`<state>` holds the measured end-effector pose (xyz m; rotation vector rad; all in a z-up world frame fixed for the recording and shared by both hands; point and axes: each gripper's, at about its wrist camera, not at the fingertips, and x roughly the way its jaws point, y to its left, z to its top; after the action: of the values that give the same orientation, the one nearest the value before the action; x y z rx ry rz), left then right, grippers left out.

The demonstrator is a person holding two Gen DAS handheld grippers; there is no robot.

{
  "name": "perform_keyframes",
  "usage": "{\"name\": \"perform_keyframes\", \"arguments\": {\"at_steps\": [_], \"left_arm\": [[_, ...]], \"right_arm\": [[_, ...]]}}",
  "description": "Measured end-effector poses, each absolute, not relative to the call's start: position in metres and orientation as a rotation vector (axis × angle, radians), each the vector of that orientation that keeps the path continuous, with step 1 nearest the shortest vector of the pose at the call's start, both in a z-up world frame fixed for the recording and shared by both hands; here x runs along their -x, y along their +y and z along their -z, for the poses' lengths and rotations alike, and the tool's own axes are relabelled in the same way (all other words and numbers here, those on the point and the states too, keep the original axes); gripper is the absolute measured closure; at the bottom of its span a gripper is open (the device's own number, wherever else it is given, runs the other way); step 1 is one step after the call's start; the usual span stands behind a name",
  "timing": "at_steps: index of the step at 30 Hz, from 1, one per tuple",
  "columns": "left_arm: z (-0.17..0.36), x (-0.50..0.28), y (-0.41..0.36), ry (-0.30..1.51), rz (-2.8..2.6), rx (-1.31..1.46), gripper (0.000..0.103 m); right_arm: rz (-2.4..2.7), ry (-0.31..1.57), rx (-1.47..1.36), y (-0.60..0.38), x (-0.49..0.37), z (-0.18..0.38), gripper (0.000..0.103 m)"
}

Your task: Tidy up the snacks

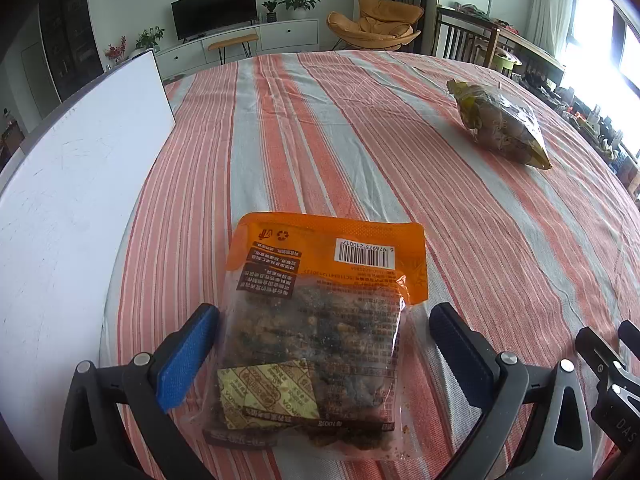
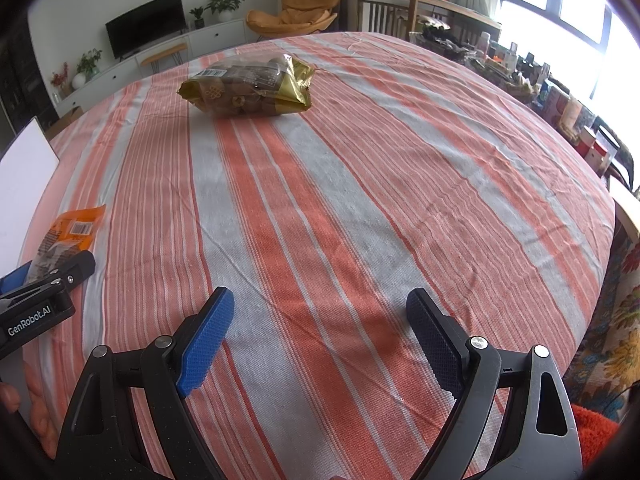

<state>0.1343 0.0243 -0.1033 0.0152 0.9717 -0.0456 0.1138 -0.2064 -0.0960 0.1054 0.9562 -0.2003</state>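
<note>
An orange and clear snack bag (image 1: 320, 320) lies flat on the striped tablecloth (image 1: 360, 140), back side up with its barcode showing. My left gripper (image 1: 324, 320) is open, its jaws on either side of the bag's lower half without pressing it. A gold and clear snack bag (image 1: 500, 124) lies farther off to the right; it also shows in the right wrist view (image 2: 248, 88). My right gripper (image 2: 320, 320) is open and empty above bare tablecloth. The orange bag (image 2: 68, 236) and the left gripper show at the left edge of the right wrist view.
A white board (image 1: 72, 208) lies along the left side of the table; it also shows in the right wrist view (image 2: 24, 176). Chairs, shelves with clutter and a window stand beyond the table's right edge. A TV stand is behind the far edge.
</note>
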Motion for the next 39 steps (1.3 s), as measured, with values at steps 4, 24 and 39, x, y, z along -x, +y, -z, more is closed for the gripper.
{"name": "perform_keyframes", "arguments": {"at_steps": [4,24,39], "left_arm": [[0.103,-0.134,0.024,0.972,0.046,-0.015,0.000],[0.103,-0.134,0.024,0.972,0.046,-0.015,0.000],[0.103,-0.134,0.023,0.972,0.046,-0.016,0.000]], "right_arm": [[0.201,0.956,-0.105,-0.206,-0.113,0.096,0.012],[0.201,0.956,-0.105,-0.206,-0.114,0.096,0.012],[0.068,0.793,-0.447,-0.253,-0.094,0.079,0.014]]}}
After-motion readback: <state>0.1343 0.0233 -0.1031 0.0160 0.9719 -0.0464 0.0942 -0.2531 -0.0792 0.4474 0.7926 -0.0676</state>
